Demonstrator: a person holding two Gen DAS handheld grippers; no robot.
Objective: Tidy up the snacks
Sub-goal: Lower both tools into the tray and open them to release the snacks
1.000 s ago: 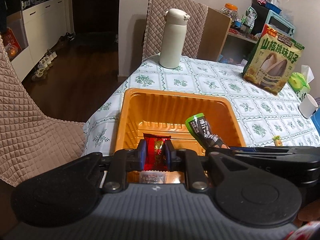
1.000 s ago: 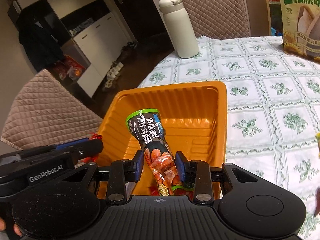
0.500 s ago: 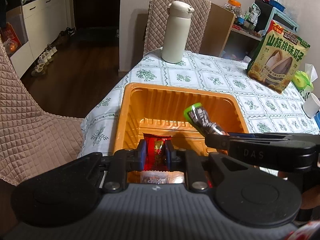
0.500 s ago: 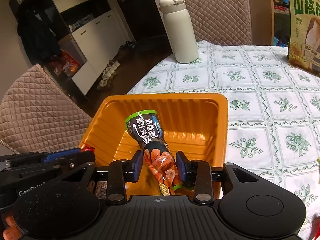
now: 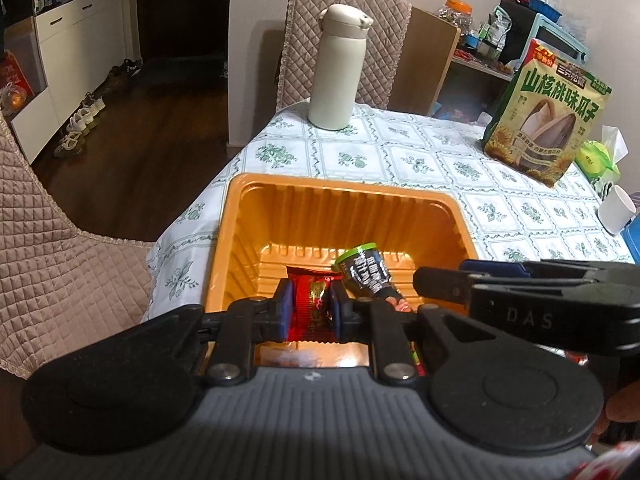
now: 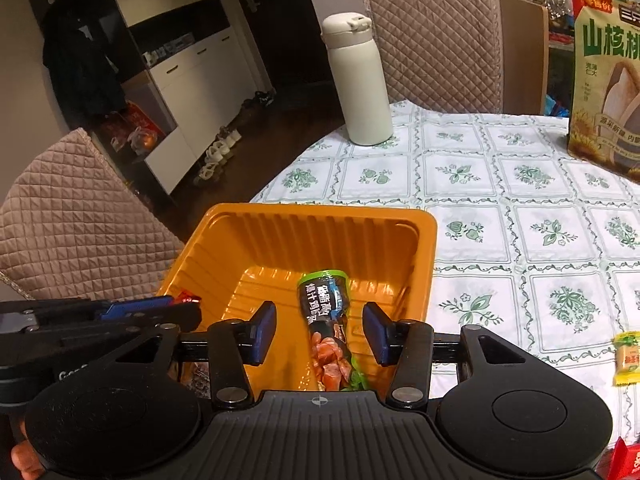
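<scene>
Snacks are being gathered into the orange tray at the corner of the surface, so both tools hang over it. The right tool is spread wide, touching nothing; the green-topped snack stick lies loose in the tray between its fingers, apparently just let go. The left tool is pressed together on a red packet, held low inside the tray, likely to be dropped next.

Home dining room: table under a green-patterned tablecloth, quilted chair covers, white cabinets, shoes lined on the wooden floor, thermos, cluttered shelf with a small oven.
</scene>
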